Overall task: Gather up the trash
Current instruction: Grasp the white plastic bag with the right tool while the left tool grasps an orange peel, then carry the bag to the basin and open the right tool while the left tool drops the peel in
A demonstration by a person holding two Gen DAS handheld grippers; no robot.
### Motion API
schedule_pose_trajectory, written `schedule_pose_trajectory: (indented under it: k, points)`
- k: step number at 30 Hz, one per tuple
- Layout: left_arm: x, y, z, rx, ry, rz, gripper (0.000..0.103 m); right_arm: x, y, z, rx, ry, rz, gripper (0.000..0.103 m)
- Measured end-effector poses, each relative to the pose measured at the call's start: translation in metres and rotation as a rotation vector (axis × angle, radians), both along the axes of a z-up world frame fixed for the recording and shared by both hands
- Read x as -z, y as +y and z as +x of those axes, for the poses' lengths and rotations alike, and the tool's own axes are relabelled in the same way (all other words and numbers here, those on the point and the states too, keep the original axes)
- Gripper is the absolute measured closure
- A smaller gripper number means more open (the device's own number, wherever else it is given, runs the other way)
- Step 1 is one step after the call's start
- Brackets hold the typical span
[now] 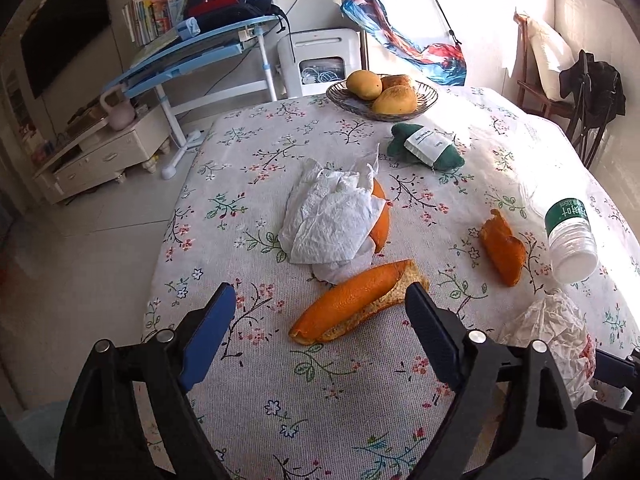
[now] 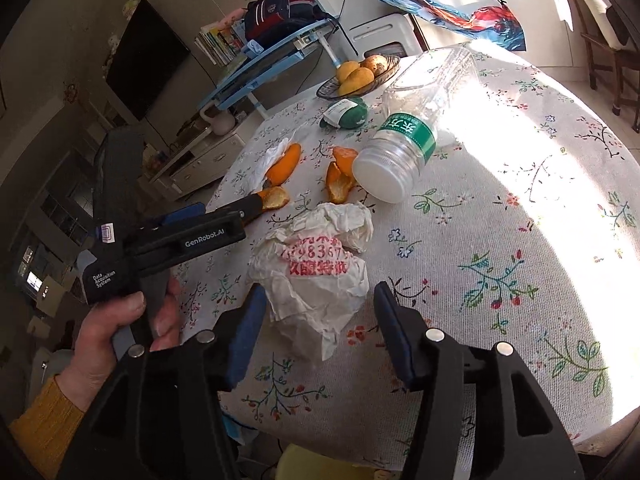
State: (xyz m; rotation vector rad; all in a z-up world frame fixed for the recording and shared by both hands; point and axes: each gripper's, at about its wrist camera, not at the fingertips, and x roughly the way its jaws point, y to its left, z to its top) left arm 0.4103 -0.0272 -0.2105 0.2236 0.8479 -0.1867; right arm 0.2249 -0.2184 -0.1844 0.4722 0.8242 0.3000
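My left gripper (image 1: 320, 294) is open over the floral tablecloth (image 1: 320, 400), its blue pads either side of a long orange peel (image 1: 356, 300); the right pad is close to the peel's end. Further off lie a crumpled white tissue (image 1: 332, 216) covering another peel (image 1: 382, 220), a third peel (image 1: 504, 248) and an empty plastic bottle (image 1: 570, 236) on its side. My right gripper (image 2: 320, 290) is open around a crumpled white wrapper with red print (image 2: 316, 268), which rests on the table. A hand (image 2: 116, 320) holds the left gripper (image 2: 230, 205) beside it.
A bowl (image 1: 424, 108) of mangoes and a green pouch (image 1: 424, 146) sit at the far side of the table. The table edge (image 1: 168, 240) drops to the floor on the left, with a blue desk (image 1: 192, 52) and a low cabinet (image 1: 108, 156) beyond. Chairs (image 1: 592, 96) stand at the right.
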Motion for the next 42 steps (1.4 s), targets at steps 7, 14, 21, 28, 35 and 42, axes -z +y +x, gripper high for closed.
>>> schedule_pose_trajectory:
  k: [7,14,21,28,35,42]
  points:
    - [0.001,-0.001,-0.012,0.016,0.047,-0.054,0.085,0.003,0.003,-0.003,-0.041,0.003,0.000,0.079]
    - [0.000,0.012,-0.036,0.030,0.109,-0.142,0.088,0.001,0.002,-0.012,-0.047,0.002,0.003,0.081]
    - [-0.002,0.011,-0.029,-0.004,0.086,-0.111,0.057,0.003,0.003,-0.012,-0.047,0.010,0.007,0.081]
    - [0.001,0.009,-0.027,-0.005,0.109,-0.126,0.086,0.003,0.003,-0.014,-0.046,0.009,0.015,0.081]
    - [-0.017,0.015,-0.062,-0.025,0.064,-0.161,0.087,-0.012,0.003,-0.025,-0.044,-0.036,0.012,0.081]
    - [-0.031,0.019,-0.107,-0.051,0.027,-0.190,0.087,-0.022,0.005,-0.044,-0.046,-0.072,0.001,0.081]
